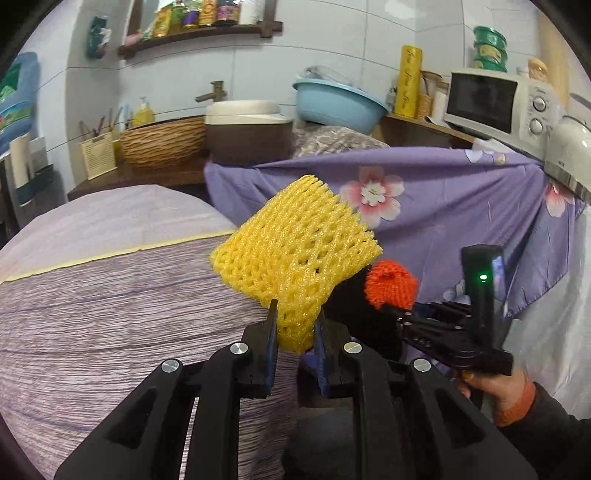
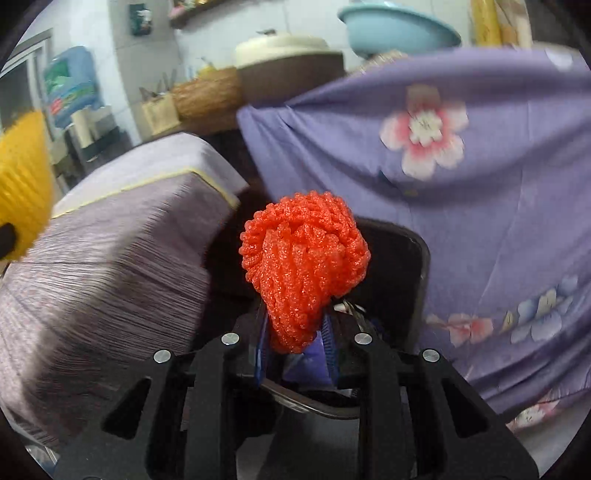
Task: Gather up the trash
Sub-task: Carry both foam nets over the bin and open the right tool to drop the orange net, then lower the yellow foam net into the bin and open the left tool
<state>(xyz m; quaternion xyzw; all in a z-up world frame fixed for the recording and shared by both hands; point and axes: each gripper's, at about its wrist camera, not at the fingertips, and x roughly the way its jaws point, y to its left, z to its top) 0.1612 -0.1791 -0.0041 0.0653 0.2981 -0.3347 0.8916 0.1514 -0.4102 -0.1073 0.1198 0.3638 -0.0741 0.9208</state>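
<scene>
My left gripper (image 1: 295,325) is shut on a yellow foam fruit net (image 1: 295,251), held in the air over the edge of a table with a striped purple cloth (image 1: 110,295). My right gripper (image 2: 295,332) is shut on an orange foam fruit net (image 2: 303,266), held above a dark bin (image 2: 410,266) between the table and a purple flowered cloth. The orange net (image 1: 391,284) and the right gripper also show in the left wrist view, low right. The yellow net (image 2: 22,184) shows at the left edge of the right wrist view.
A purple flowered cloth (image 1: 443,221) drapes over furniture on the right. Behind are a blue basin (image 1: 336,103), a brown and white container (image 1: 247,129), a woven basket (image 1: 162,144) and a microwave (image 1: 498,103). A wall shelf (image 1: 199,33) holds bottles.
</scene>
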